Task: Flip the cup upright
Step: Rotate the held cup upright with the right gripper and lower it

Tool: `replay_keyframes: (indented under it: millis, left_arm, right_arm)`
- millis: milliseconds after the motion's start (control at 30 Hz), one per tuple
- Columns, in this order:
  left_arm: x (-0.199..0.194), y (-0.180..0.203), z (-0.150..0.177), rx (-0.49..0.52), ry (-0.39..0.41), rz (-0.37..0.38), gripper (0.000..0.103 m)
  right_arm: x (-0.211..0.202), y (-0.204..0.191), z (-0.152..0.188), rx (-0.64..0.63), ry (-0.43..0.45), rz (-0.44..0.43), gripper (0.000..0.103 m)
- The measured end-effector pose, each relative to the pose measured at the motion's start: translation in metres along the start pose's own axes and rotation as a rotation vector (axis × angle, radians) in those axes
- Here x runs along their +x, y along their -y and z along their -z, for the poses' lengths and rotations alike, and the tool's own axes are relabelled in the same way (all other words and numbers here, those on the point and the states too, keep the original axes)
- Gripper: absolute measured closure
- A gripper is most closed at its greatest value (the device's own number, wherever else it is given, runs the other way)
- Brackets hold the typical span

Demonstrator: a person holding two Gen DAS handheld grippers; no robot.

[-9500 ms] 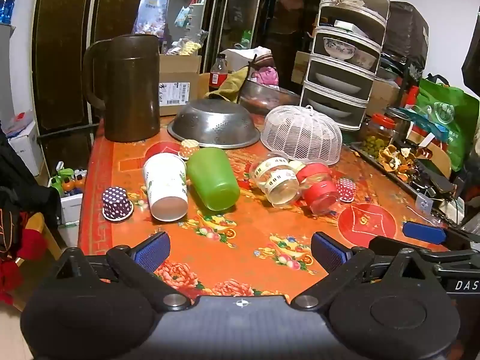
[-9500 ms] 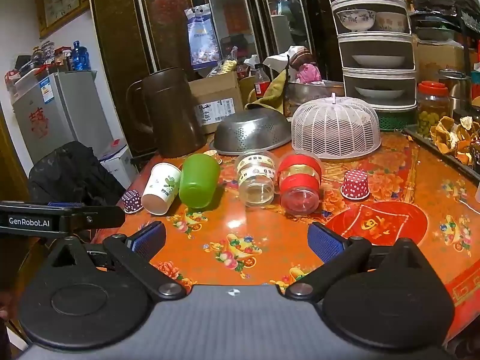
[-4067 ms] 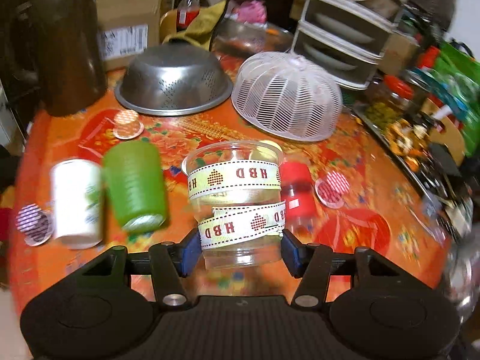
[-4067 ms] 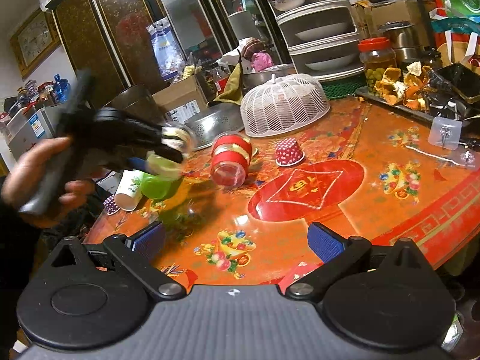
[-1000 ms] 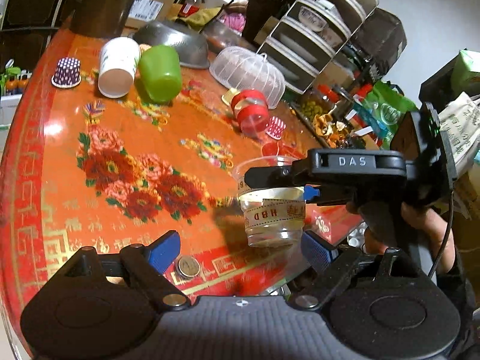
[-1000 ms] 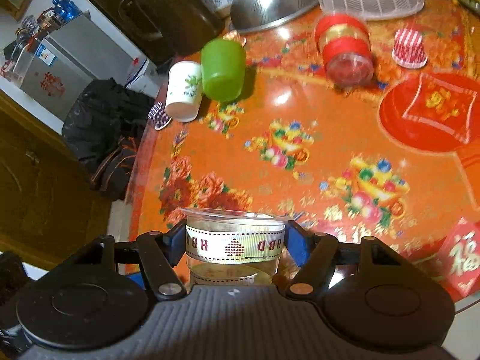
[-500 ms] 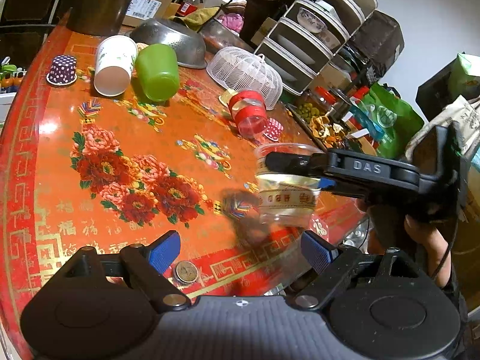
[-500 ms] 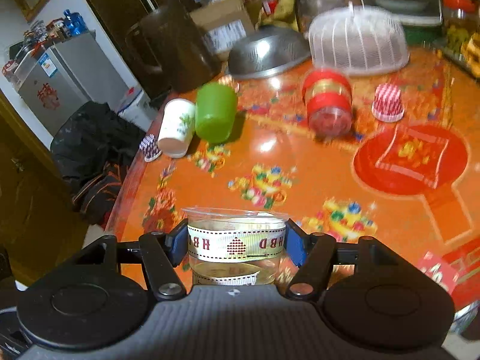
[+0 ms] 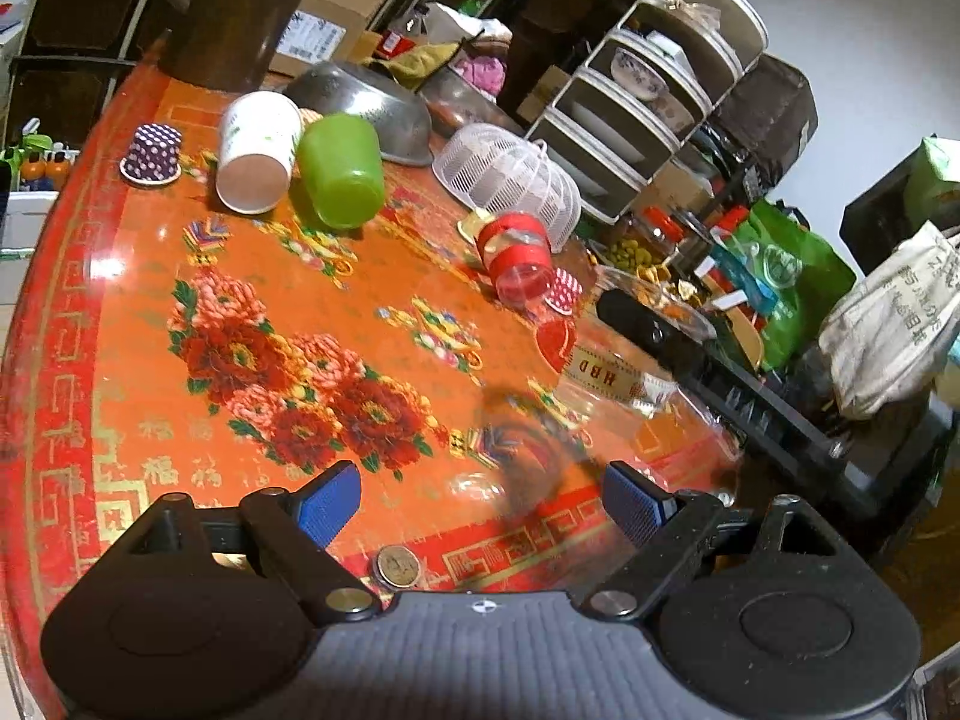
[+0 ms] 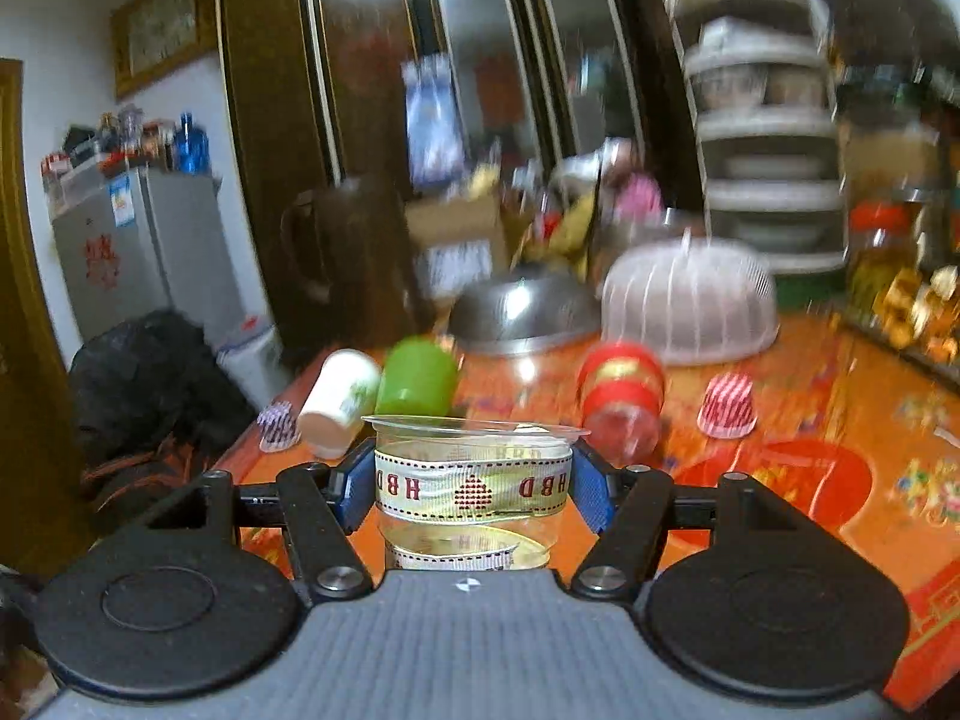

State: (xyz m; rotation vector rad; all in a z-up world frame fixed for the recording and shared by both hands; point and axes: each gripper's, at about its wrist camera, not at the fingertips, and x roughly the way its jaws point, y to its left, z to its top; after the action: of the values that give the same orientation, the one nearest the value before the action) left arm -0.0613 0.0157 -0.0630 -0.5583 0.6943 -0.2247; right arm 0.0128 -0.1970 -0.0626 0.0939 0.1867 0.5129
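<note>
A clear plastic cup with an "HBD" ribbon [image 10: 471, 489] sits mouth up between the blue pads of my right gripper [image 10: 471, 489], which is shut on it above the near table edge. In the left wrist view the same cup [image 9: 606, 381] shows blurred at the right, held by the right gripper's black arm. My left gripper [image 9: 480, 501] is open and empty over the near table edge. A red cup [image 9: 519, 261], a green cup [image 9: 342, 171] and a white paper cup [image 9: 258, 153] lie on their sides farther back.
A steel colander [image 9: 366, 108], a white mesh food cover [image 9: 510, 177] and a dark jug [image 10: 348, 264] stand at the back. Small cupcake liners [image 9: 153, 153] and a coin [image 9: 397, 565] lie on the orange table [image 9: 240, 360]. Tiered dish racks [image 9: 648, 90] stand at the right.
The right gripper has levelled out and carried the ribbon cup to the right in the left wrist view. The left gripper stays open and has hardly moved.
</note>
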Motion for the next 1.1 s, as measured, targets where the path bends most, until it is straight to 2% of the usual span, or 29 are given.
replay_keyframes:
  millis: [100,200,400,667,833,1100]
  left_arm:
    - [-0.004,-0.005,-0.001,-0.010,0.022,0.002,0.013]
    - [-0.007,-0.009,-0.001,-0.022,0.048,0.006,0.013]
    - [-0.013,-0.015,0.001,-0.029,0.096,0.005,0.013]
    - [-0.014,-0.022,0.006,-0.043,0.107,0.006,0.013]
    - [-0.016,-0.025,0.007,-0.050,0.119,0.008,0.013]
    - [-0.020,-0.026,0.009,-0.048,0.128,0.012,0.013]
  right_arm:
    - [-0.007,-0.005,0.017,-0.044,0.121,-0.002,0.037]
    - [-0.011,-0.006,0.030,-0.055,0.204,-0.029,0.037]
    - [-0.019,-0.025,0.060,-0.162,0.369,0.034,0.037]
    - [-0.011,-0.040,0.086,-0.230,0.417,0.038,0.037]
    - [-0.008,-0.041,0.091,-0.225,0.433,0.040,0.037]
    - [-0.002,-0.042,0.098,-0.208,0.399,0.043,0.037]
